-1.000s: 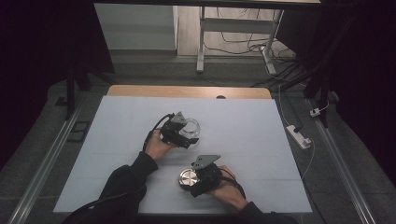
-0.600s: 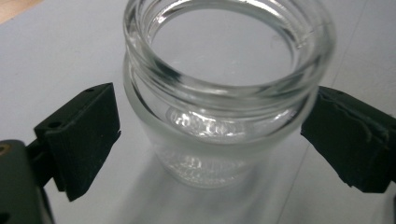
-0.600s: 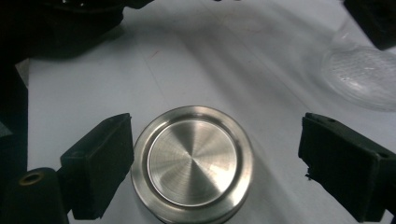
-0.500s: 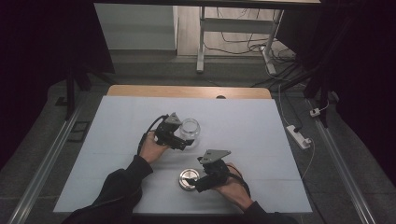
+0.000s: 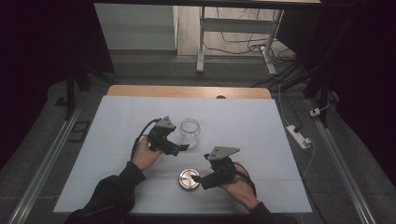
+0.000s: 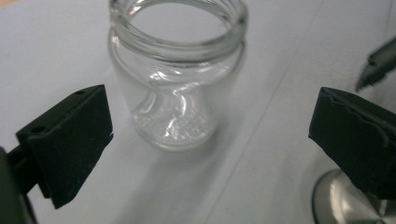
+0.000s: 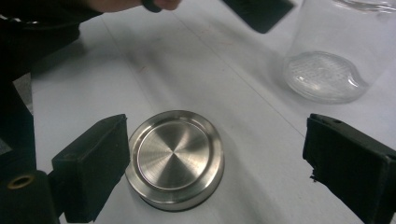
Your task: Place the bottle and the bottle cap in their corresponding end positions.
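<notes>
Both hand-held grippers [image 5: 184,147] [image 5: 196,178] drawn back, jaws opening, apart: clear glass jar [image 5: 189,132], round steel lid [image 5: 187,179] freed.

Dim room, cable-strewn floor [image 5: 243,42]

**What I can't make out**

In my left gripper view the jar [image 6: 180,79] loses the back of its rim at the top edge, and my right pad covers part of the lid [image 6: 343,205], which also runs off the bottom. In my right gripper view the jar [image 7: 336,51] is cut at top and right, only its lower part shows; my left pad may touch the lid [image 7: 175,158], can't tell. My left hand [image 7: 123,3] is clipped at the top. High view: jaw gaps too small to judge.
</notes>
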`<state>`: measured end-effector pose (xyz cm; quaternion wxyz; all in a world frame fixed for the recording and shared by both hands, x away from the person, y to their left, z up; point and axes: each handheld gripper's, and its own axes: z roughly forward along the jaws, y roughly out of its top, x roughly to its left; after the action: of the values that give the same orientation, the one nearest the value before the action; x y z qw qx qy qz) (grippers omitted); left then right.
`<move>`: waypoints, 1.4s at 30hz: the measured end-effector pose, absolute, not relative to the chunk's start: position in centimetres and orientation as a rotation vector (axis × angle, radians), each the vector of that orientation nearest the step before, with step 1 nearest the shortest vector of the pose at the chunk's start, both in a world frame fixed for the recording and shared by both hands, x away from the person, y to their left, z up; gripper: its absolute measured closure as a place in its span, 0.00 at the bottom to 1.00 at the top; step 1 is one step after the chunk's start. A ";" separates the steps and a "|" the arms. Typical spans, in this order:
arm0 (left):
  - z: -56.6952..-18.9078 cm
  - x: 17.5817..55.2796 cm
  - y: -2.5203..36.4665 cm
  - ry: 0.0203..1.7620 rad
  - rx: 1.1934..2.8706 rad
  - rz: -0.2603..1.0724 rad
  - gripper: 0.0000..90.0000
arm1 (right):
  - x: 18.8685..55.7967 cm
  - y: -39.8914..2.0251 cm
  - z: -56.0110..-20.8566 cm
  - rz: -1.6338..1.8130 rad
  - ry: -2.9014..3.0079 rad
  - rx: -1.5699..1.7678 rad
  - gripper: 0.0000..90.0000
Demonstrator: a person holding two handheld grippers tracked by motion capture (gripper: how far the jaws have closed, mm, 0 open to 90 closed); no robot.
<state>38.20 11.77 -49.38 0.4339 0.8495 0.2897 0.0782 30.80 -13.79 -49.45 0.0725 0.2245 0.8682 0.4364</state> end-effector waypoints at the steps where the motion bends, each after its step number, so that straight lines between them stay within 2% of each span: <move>1: -49.4 37.9 11.8 0.717 2.120 0.191 0.00 | 30.8 -13.9 -49.4 1.310 2.610 0.684 0.08; 21: -49.2 32.7 14.0 0.659 2.120 0.112 0.00 | 30.5 -15.6 -48.6 1.314 2.594 0.750 0.02; 42: -49.2 27.3 20.4 0.800 2.035 0.098 0.00 | 29.3 -21.0 -47.8 1.287 2.493 0.865 0.01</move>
<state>27.28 20.41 -49.17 0.4584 0.8263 0.3248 0.0397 29.30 -20.98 -47.78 0.1029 0.2930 0.8447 0.4360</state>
